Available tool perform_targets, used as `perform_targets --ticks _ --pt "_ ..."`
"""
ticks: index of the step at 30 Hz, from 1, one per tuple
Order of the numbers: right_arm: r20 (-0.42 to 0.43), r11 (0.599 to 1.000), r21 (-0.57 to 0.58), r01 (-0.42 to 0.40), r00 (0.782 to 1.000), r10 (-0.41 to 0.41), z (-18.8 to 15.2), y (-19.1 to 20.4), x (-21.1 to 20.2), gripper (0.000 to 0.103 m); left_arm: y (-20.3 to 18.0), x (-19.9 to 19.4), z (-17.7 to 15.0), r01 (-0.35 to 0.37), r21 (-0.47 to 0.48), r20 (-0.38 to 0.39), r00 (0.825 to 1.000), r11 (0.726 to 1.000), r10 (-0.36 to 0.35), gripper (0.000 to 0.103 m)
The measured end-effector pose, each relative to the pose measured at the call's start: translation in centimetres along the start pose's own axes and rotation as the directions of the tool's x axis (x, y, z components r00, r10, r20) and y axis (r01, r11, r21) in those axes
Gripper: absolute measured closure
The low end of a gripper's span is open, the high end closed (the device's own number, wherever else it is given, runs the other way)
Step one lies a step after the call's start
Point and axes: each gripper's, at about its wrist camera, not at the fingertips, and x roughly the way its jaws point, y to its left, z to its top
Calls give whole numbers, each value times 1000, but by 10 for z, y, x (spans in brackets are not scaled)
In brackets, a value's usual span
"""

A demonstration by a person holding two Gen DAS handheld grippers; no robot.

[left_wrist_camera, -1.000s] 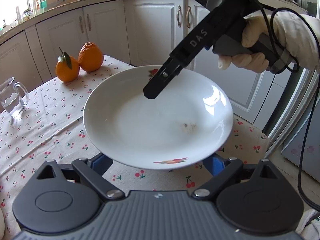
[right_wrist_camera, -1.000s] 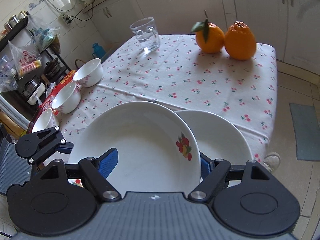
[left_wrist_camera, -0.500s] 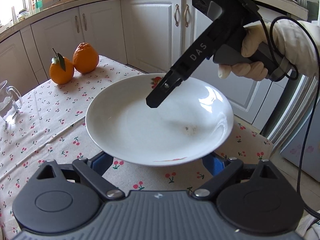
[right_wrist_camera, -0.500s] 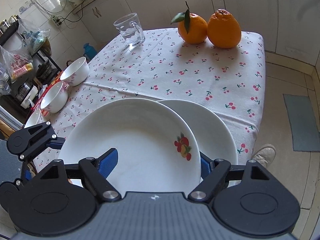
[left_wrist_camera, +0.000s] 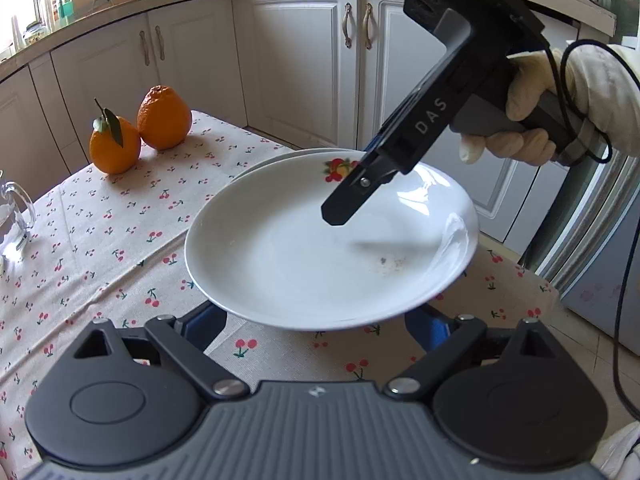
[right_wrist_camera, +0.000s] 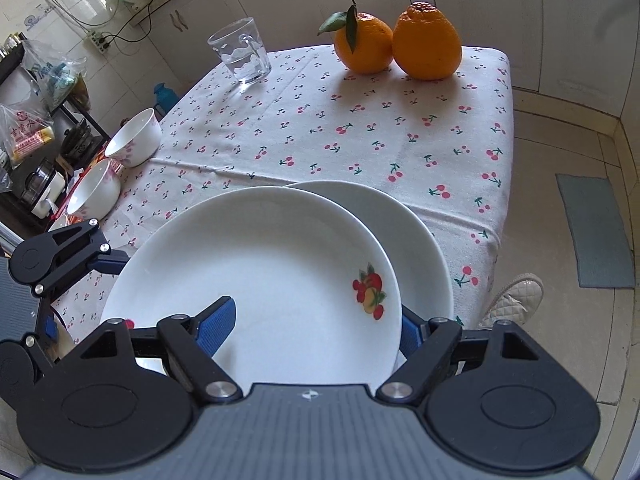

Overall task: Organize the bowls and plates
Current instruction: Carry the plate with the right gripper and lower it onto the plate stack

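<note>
**Fruit-print plate** [right_wrist_camera: 280,272]: white, shallow, with a red fruit motif near its rim. It is held over the near right corner of the counter [right_wrist_camera: 320,136], overlapping a second plate. Its near rim is cut off behind the housing in the right wrist view. Whether it touches the plate beneath cannot be told.

**Second plate** [right_wrist_camera: 416,240]: white, lying on the cherry-print cloth. Only a crescent shows past the upper plate; in the left wrist view it is a thin sliver.

**Right claw** [right_wrist_camera: 312,320]: pinching the fruit-print plate. One blue pad [right_wrist_camera: 216,324] lies on the plate's inner face. The other is mostly hidden behind and below the rim. A gloved hand [left_wrist_camera: 532,120] grips the handle; its sleeve runs out of frame.

**Left claw** [left_wrist_camera: 316,320]: spread wide and holding nothing that can be seen. The plate's rim covers both blue fingertips, so contact underneath cannot be judged. From the right wrist view only one black arm of it shows, at the plate's left edge.

**Two bowls** [right_wrist_camera: 134,138] [right_wrist_camera: 94,194]: white, at the far left edge of the counter, well apart from the plates. A further white shape below them is mostly hidden by the left claw and cannot be identified.

**Glass mug** [right_wrist_camera: 242,52]: clear, at the far side of the counter.

**Two oranges** [right_wrist_camera: 364,40] [right_wrist_camera: 426,40]: touching, at the far corner; one has a leaf.

**Shoe** [right_wrist_camera: 516,296]: pale and quilted, on the floor, partly hidden by the counter's edge.
</note>
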Motion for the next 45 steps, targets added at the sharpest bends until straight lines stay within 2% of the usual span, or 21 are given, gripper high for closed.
perform_targets --ticks 10,19,35,45 --pt "-1 1000 16 19 1000 -19 -9 -1 -10 17 4 5 2 12 6 5 1000 1000 -12 8" --pt "31 999 35 26 999 -27 -19 3 -26 16 10 6 1 35 -8 16 999 999 -35 8" --pt "19 990 9 143 990 -143 -35 33 -36 15 13 7 -3 59 -21 28 998 998 -58 7" --pt "12 979 46 200 980 -201 -43 49 -34 15 14 6 -3 62 -26 38 997 998 -61 7"
